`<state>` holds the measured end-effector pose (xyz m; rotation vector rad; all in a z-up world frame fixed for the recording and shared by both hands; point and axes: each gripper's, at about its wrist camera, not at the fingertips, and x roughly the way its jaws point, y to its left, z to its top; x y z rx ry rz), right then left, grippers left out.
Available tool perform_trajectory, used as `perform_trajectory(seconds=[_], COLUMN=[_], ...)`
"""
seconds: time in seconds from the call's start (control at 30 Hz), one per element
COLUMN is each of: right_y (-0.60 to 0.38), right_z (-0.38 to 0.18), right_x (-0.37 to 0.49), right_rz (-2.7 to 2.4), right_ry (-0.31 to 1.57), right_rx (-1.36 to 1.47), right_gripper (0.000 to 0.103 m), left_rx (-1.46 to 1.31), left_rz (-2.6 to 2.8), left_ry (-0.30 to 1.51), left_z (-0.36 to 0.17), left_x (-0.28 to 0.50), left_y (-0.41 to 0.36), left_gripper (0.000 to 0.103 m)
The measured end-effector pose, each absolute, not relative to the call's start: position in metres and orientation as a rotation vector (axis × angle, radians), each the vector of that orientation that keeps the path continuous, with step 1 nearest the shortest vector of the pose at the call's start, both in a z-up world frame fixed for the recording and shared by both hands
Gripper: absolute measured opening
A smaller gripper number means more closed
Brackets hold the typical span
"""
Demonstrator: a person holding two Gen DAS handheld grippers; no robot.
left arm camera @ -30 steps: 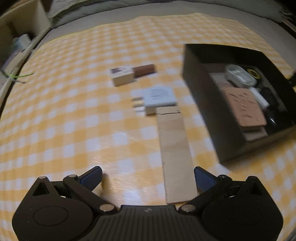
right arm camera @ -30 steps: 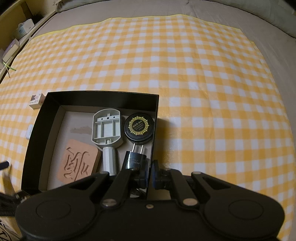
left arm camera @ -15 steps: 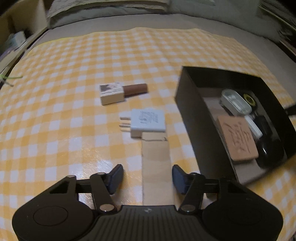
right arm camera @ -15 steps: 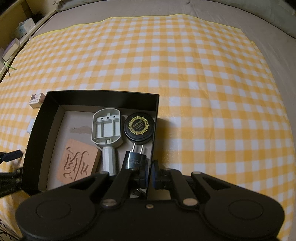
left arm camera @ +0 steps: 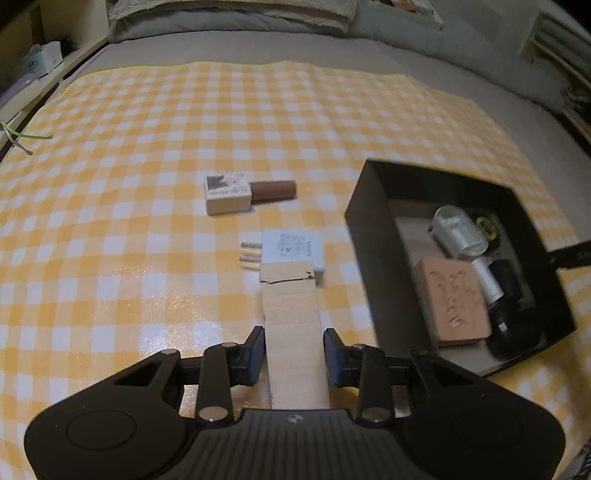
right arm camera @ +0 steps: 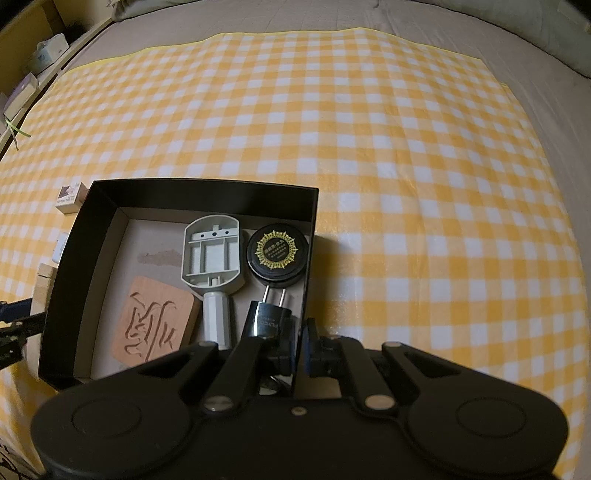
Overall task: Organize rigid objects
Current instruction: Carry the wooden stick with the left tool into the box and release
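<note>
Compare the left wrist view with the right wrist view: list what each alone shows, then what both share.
Left wrist only: the left gripper, its jaws just closed on the wooden strip; the brown cylinder.

Right wrist only: the right gripper, shut on the black box's wall.

Both: the black box, the carved wooden block, the checked cloth.

Yellow-white checked cloth (left arm camera: 155, 155) over grey bed (left arm camera: 229, 40). Pillows (left arm camera: 232, 11) beyond cloth. Wooden shelf (right arm camera: 22, 22) left of bed. Dim light.
</note>
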<state>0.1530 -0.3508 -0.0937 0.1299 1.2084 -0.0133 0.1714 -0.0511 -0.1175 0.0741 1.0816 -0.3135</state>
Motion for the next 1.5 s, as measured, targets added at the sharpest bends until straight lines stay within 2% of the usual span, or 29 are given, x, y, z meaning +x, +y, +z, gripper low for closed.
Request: perform_trajectory(seconds=[0.8, 1.1, 1.5], right_y=[-0.344, -0.343, -0.333], right_z=[-0.096, -0.1, -0.103], right_x=[0.158, 0.159, 0.163], right_rz=[-0.026, -0.033, -0.031], right_ry=[1.212, 1.215, 1.213], right_rx=[0.12, 0.113, 0.093], right_gripper=[0.005, 0.005, 0.005], left_rx=[-0.115, -0.213, -0.141], left_rz=[-0.538, -0.56, -0.467], left_ry=[0.925, 0.962, 1.024], left_z=[-0.03, -0.031, -0.06], left_x=[0.15, 0.165, 0.189], left_y=[-0.075, -0.092, -0.122], left_gripper=[0.034, 0.034, 0.034])
